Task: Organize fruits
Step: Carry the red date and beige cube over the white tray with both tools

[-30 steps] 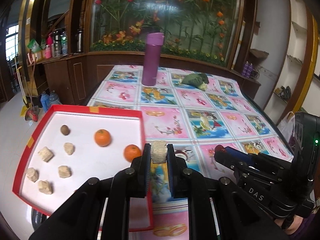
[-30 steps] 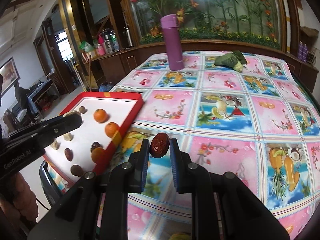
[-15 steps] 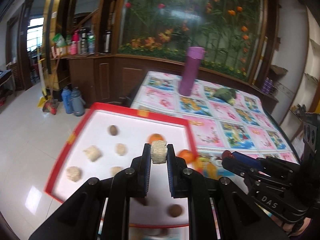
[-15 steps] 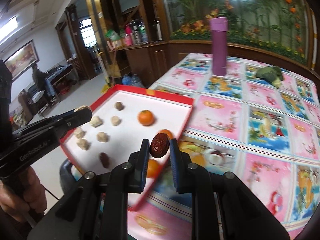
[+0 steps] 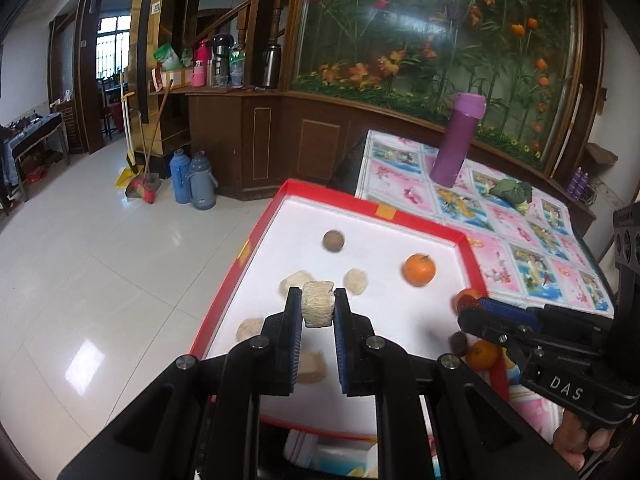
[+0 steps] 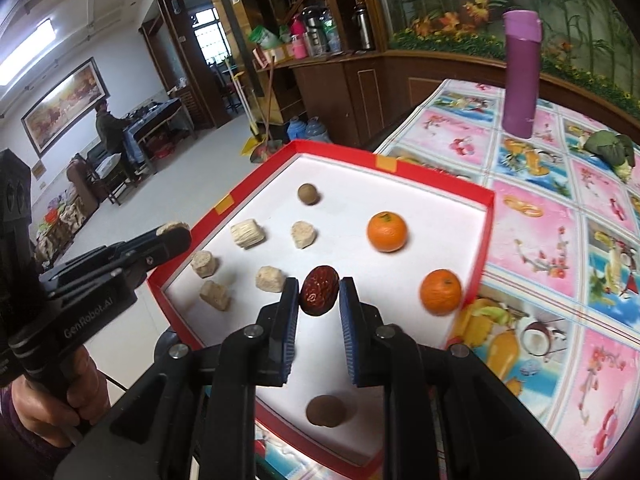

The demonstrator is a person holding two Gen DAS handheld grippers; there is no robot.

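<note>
My left gripper point(image 5: 317, 310) is shut on a beige ridged chunk point(image 5: 317, 309), held over the left side of the red-rimmed white tray point(image 5: 256, 240). My right gripper point(image 6: 319, 296) is shut on a dark red date point(image 6: 319, 295) above the tray's point(image 6: 486, 216) middle. On the tray lie several beige chunks point(image 6: 248, 232), two oranges point(image 6: 387, 231) point(image 6: 440, 292) and two brown round fruits point(image 6: 309, 193) point(image 6: 326, 411). In the left wrist view the right gripper point(image 5: 466, 304) comes in from the right with the date at its tip.
A purple flask point(image 6: 522, 76) and a green leafy bundle point(image 6: 610, 148) stand farther back on the picture-patterned tablecloth point(image 6: 600, 240). The tray overhangs the table's left edge above a tiled floor point(image 5: 100, 260). A person sits at a desk far left point(image 6: 108, 124).
Both grippers have swung left from the tablecloth to over the tray, each still holding its piece. The view now takes in more of the floor and room.
</note>
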